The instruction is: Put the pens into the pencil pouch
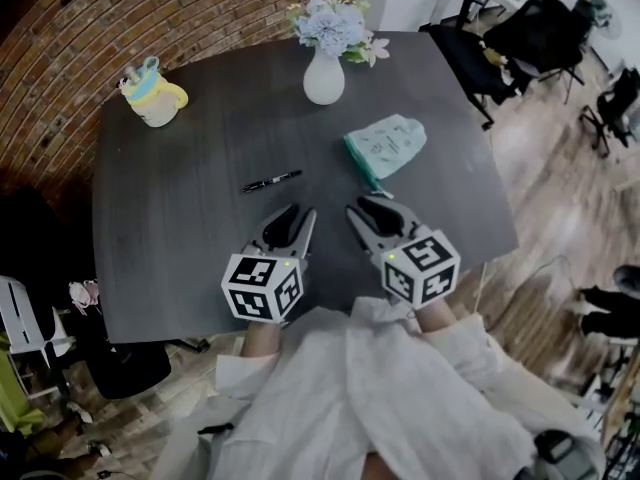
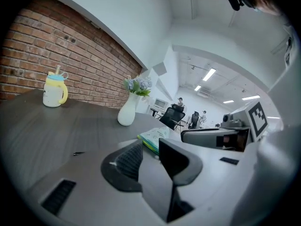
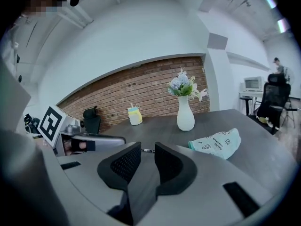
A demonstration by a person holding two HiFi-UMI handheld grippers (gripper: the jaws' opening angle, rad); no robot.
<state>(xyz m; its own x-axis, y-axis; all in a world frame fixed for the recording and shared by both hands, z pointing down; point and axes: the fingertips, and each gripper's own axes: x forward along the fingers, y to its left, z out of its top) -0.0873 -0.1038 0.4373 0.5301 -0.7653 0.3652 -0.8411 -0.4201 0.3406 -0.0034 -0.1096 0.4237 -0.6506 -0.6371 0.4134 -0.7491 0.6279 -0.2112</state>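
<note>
A black pen [image 1: 271,180] lies on the dark grey table [image 1: 180,228], left of a mint-green pencil pouch [image 1: 388,146]. My left gripper [image 1: 300,212] hovers just in front of the pen, jaws open and empty. My right gripper [image 1: 370,206] hangs beside it, just short of the pouch's near end, also open with nothing between its jaws. In the left gripper view the gripper [image 2: 149,147] points toward the pouch [image 2: 154,136], with the pen [image 2: 78,153] off to the left. In the right gripper view the pen [image 3: 148,150] shows beyond the gripper [image 3: 147,149], and the pouch [image 3: 216,143] lies to the right.
A white vase with flowers [image 1: 324,73] stands at the table's far middle, and a yellow mug [image 1: 155,96] at the far left corner. A brick wall runs behind the table. Office chairs [image 1: 530,38] stand beyond the right edge.
</note>
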